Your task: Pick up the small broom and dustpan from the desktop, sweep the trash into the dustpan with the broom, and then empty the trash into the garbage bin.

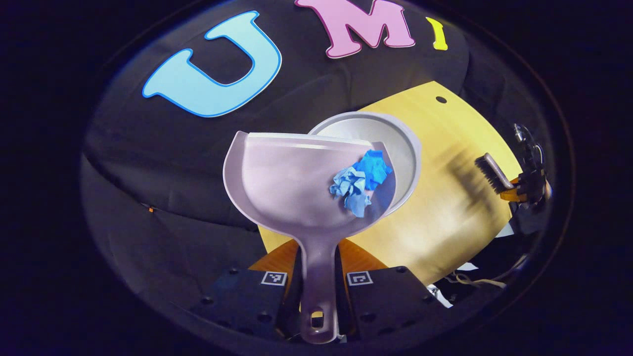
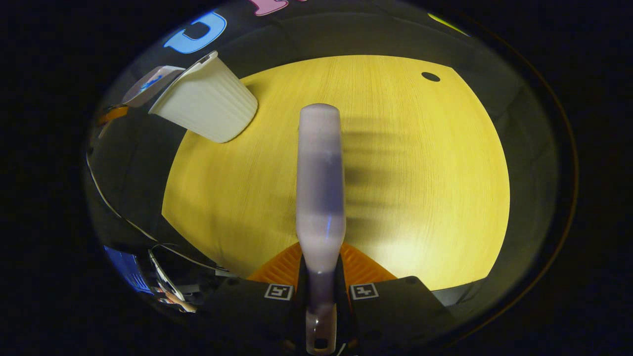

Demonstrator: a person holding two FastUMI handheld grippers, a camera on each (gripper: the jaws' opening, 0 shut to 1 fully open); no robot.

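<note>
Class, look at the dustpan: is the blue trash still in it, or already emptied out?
Still in: the crumpled blue trash lies inside the dustpan, held over the garbage bin.

Pale yellow wooden desktop (image 2: 420,163) with a dark round hole (image 2: 430,76) near the far corner; carries a ribbed white garbage bin (image 2: 207,104) at its left edge.

Nothing readable to be found here, just small square coded markers (image 1: 273,278) stuck on the gripper fingers.
</note>
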